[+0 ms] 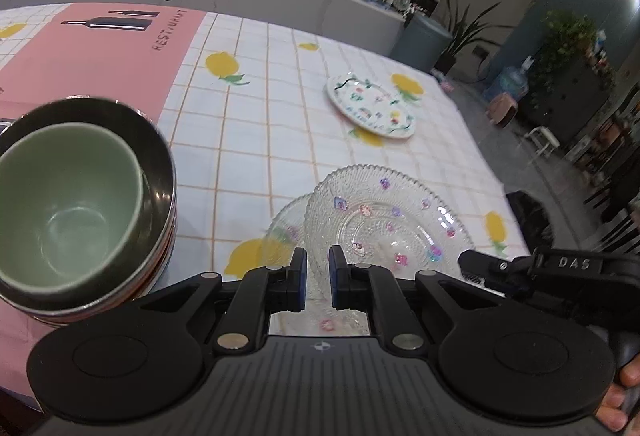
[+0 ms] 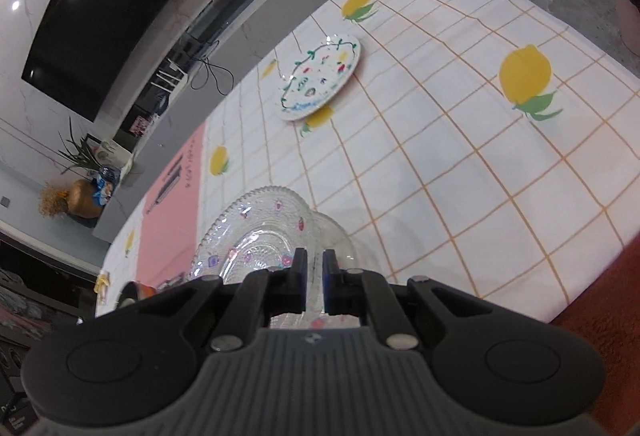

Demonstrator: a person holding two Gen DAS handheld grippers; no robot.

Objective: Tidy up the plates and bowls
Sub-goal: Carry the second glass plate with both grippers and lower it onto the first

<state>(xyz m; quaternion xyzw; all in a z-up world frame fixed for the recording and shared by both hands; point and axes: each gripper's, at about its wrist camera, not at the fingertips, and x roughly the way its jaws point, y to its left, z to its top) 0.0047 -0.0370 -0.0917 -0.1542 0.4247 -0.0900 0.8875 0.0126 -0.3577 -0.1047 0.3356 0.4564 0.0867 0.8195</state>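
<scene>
A clear glass plate (image 1: 384, 216) with small coloured flowers hangs tilted just above the lemon tablecloth (image 1: 260, 116). My left gripper (image 1: 317, 256) is shut on its near left rim. My right gripper (image 1: 468, 260) grips the rim on the other side; in the right wrist view the right gripper (image 2: 315, 256) is shut on the glass plate (image 2: 256, 236). A second glass dish (image 1: 280, 232) (image 2: 336, 236) lies right under it. A white floral plate (image 1: 370, 106) (image 2: 320, 80) lies farther back. At the left a green bowl (image 1: 68, 204) sits nested in stacked dark metal bowls (image 1: 160, 164).
A pink placemat (image 1: 100, 56) covers the table's left part. The table edge (image 1: 480, 156) drops to a grey floor on the right. A grey bin (image 1: 424, 40) and plants stand beyond. A hand (image 1: 624, 396) holds the right gripper. Red carpet (image 2: 600, 316) lies beside the table.
</scene>
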